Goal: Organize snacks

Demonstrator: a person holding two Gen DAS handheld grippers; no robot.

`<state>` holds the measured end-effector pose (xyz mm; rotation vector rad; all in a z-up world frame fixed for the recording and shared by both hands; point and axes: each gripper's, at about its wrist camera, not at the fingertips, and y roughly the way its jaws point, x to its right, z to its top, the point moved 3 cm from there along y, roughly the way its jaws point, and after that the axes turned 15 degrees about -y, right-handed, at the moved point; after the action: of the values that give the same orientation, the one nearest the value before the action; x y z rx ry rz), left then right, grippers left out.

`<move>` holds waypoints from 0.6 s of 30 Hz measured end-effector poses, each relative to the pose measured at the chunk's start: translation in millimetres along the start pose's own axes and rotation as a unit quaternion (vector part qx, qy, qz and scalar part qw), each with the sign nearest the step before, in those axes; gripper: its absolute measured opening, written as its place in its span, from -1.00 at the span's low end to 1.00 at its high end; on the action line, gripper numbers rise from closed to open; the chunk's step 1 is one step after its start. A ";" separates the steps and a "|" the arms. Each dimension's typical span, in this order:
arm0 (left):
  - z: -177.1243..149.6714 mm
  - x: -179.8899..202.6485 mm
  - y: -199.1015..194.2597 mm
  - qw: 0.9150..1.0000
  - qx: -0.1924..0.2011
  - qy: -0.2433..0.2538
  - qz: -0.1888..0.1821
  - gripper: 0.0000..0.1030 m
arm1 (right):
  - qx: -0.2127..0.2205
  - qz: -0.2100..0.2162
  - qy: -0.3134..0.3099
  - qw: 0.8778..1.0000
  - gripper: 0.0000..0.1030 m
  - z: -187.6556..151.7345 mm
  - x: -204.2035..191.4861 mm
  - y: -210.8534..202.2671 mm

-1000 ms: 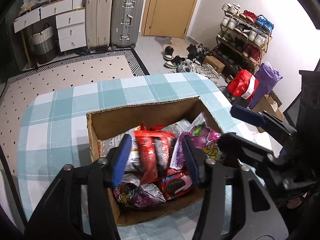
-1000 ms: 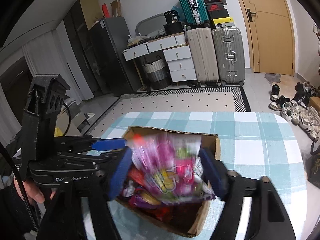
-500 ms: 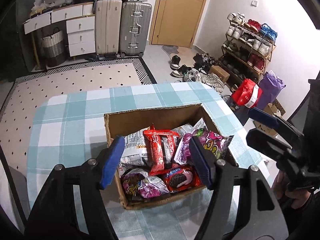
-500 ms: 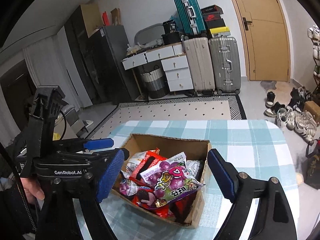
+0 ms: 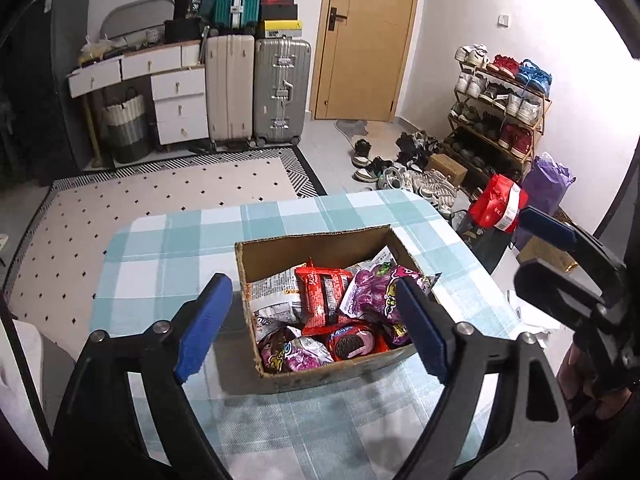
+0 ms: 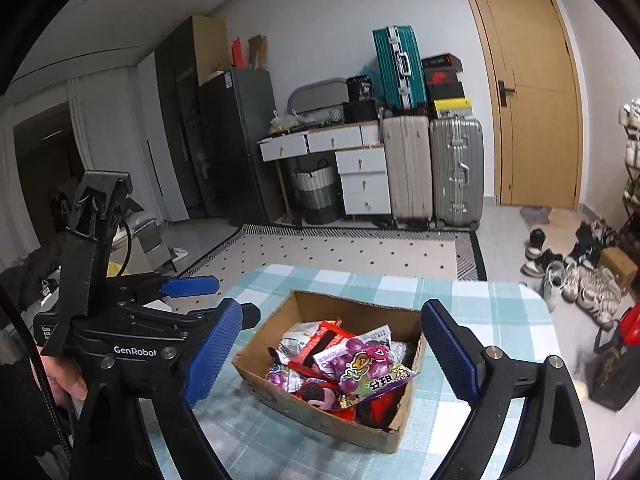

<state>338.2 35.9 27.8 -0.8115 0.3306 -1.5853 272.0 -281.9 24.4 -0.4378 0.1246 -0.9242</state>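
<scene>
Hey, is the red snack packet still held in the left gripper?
No, the red snack packet lies in the cardboard box among other snacks, and the left gripper is opening with nothing between its pads.

I see a brown cardboard box [image 5: 320,376], red and purple snack packets [image 5: 324,292], a teal-and-white checked tablecloth [image 5: 168,248], blue gripper pads [image 5: 204,332].

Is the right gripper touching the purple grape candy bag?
Apart. The right wrist view shows the right gripper opening, its fingers raised clear of the purple grape candy bag in the cardboard box.

Left gripper [image 5: 312,324] and right gripper [image 6: 340,354] opening, apparently empty.
</scene>
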 end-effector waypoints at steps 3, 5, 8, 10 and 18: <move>-4.5 2.9 -17.6 1.000 0.012 0.002 0.005 0.68 | 0.010 -0.006 -0.007 1.000 0.88 4.2 -6.9 -13.7; -7.9 4.0 -28.6 1.000 0.019 0.003 0.007 0.72 | 0.014 -0.010 -0.009 1.000 0.92 5.1 -10.5 -22.4; -14.9 3.3 -45.1 0.999 0.031 -0.003 0.011 0.89 | 0.019 -0.010 -0.010 1.000 0.92 4.2 -15.4 -34.7; -20.4 1.2 -57.0 0.999 0.043 -0.008 0.013 0.96 | 0.023 -0.012 -0.010 1.000 0.93 1.8 -18.8 -43.3; -40.2 -3.2 -86.9 0.997 0.068 -0.020 0.026 0.97 | 0.045 -0.026 -0.018 0.999 0.97 -12.2 -31.4 -72.0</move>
<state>246.5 46.5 53.2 -0.7230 0.2106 -1.5226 196.0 -298.3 40.9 -0.3758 0.0398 -0.9690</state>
